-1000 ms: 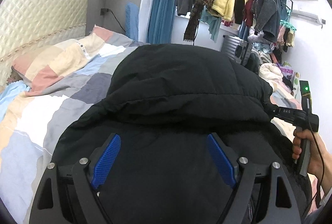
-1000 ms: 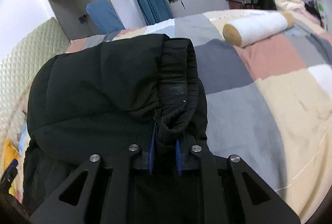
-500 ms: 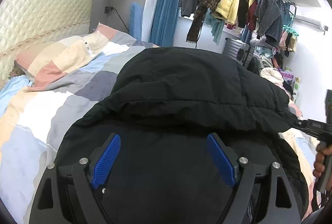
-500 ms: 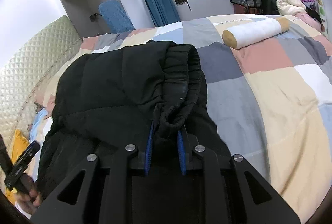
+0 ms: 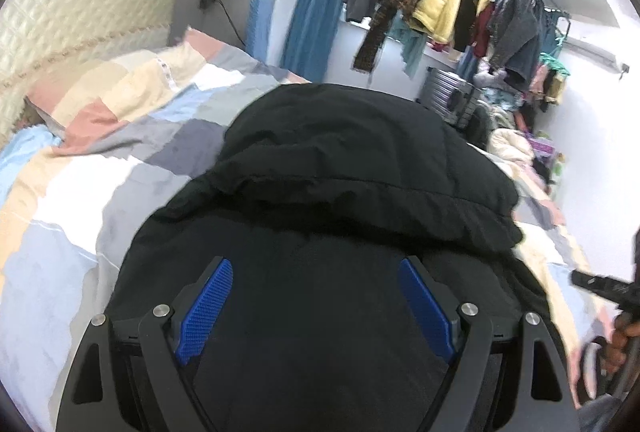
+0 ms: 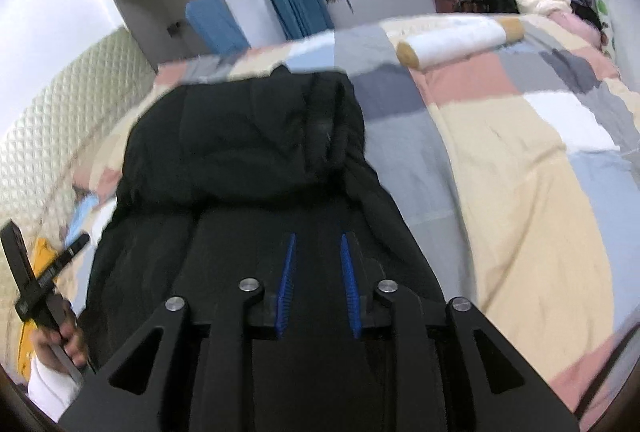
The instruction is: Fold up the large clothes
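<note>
1. At the far left of the left wrist view, a patchwork quilt covered the bed below a padded headboard in the upper left.
2. In the centre of that frame lay the black padded jacket, one thick layer already doubled over onto the part nearer the camera.
3. At the bottom centre, the left gripper hung over the jacket with its jaws wide apart; nothing sat between the blue pads.
4. At the right edge, a hand held the other tool, and clothes hung on a rail in the upper right.
5. In the right wrist view, the lower left showed the person's other hand on its handle.
6. The jacket filled the middle, its folded edge running toward the upper centre.
7. At the bottom centre, the right gripper had its jaws opening, a narrow gap between the pads and no cloth caught in it.
8. A rolled bolster lay on the quilt at the upper right, well apart from the jacket.
9. The step in hand looked like the release after laying one fold down.
10. The next move probably called for both grippers to take a free edge of the jacket and bring it across for another fold, gripping deep enough into the puffy cloth that it would not slip.
</note>
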A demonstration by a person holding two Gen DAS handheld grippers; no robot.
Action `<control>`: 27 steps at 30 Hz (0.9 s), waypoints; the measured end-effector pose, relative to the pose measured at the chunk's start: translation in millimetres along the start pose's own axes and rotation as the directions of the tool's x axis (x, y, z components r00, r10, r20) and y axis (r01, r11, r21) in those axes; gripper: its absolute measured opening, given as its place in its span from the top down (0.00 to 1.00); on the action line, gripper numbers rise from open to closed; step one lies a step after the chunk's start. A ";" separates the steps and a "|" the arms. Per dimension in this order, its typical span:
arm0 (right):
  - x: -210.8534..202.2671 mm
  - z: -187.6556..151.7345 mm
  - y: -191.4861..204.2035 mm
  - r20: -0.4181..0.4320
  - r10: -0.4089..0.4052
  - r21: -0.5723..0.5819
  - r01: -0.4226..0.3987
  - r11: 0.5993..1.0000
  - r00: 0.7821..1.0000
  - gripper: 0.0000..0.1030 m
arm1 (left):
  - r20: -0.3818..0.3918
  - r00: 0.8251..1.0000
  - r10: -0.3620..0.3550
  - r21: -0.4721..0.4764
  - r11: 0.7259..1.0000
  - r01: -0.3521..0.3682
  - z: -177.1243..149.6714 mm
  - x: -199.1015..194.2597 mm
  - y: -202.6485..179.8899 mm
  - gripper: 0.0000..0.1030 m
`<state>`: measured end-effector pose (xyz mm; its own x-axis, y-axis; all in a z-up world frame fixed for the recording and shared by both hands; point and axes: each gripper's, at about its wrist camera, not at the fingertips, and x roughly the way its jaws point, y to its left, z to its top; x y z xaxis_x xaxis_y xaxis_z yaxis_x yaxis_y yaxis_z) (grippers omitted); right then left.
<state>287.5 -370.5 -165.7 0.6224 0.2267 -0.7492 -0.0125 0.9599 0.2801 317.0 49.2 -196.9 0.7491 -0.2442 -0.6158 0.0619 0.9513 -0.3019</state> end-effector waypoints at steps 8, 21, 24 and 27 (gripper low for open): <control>2.6 -25.0 -58.5 -0.118 0.019 0.209 0.006 0.978 0.993 0.31 | -0.129 0.989 -0.072 -0.122 0.991 0.056 5.3 -35.6 50.3 0.17; 73.0 -75.9 -92.0 -0.420 0.194 0.491 0.041 0.870 0.887 0.11 | -0.419 0.890 -0.182 -0.484 0.873 -0.049 -26.4 -27.7 170.4 0.17; 81.4 -77.1 -78.3 -0.464 0.178 0.435 0.048 0.899 0.868 0.04 | -0.477 0.860 -0.181 -0.496 0.863 -0.094 -36.1 -14.4 171.5 0.17; 82.8 -76.4 -61.6 -0.456 0.246 0.420 -0.037 0.907 0.856 0.03 | -0.534 0.827 -0.177 -0.501 0.854 -0.140 -46.0 -1.5 170.8 0.17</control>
<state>280.0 -398.3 -290.8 0.1729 0.5052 -0.8455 0.2940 0.7928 0.5339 296.1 203.4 -281.0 0.2559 -0.4711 -0.8441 -0.3828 0.7525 -0.5360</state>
